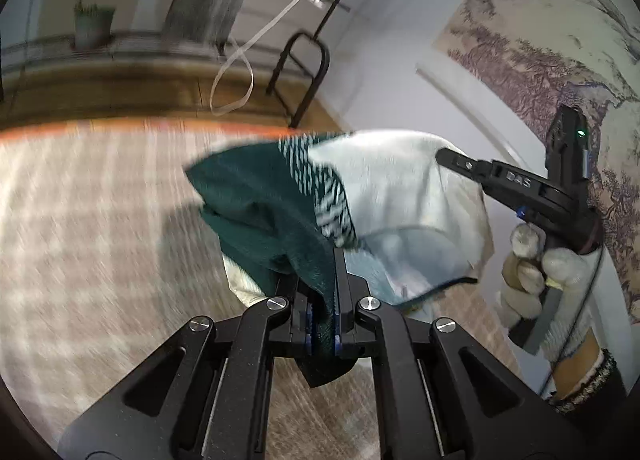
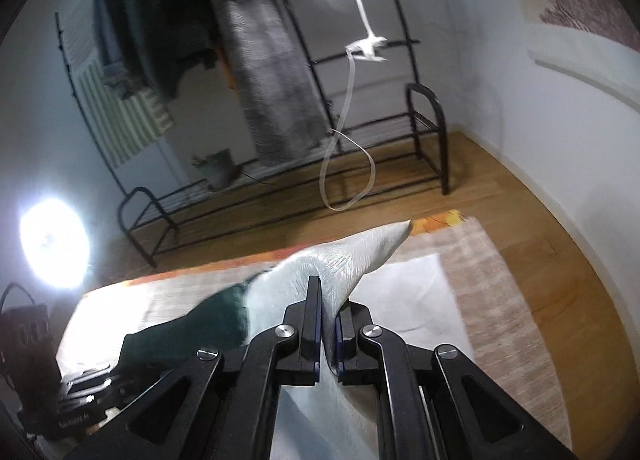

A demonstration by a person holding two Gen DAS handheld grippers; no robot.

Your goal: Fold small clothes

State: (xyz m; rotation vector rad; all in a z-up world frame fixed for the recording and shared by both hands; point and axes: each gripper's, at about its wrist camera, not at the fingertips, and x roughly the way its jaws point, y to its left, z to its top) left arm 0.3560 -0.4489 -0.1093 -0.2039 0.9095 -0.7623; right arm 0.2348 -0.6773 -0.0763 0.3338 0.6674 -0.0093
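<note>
A beige checked rug with an orange border [image 2: 500,280] covers the wooden floor [image 2: 520,196], its far edge running from 9 to 1 o'clock before a black metal rack [image 2: 432,128]. Above it hangs the small dark-green and white garment with a striped band [image 1: 320,196], lifted off the rug. The left gripper [image 1: 335,296] pinches its green edge at 6 o'clock; the right gripper [image 2: 329,324], fingers closed, clamps the white corner.
</note>
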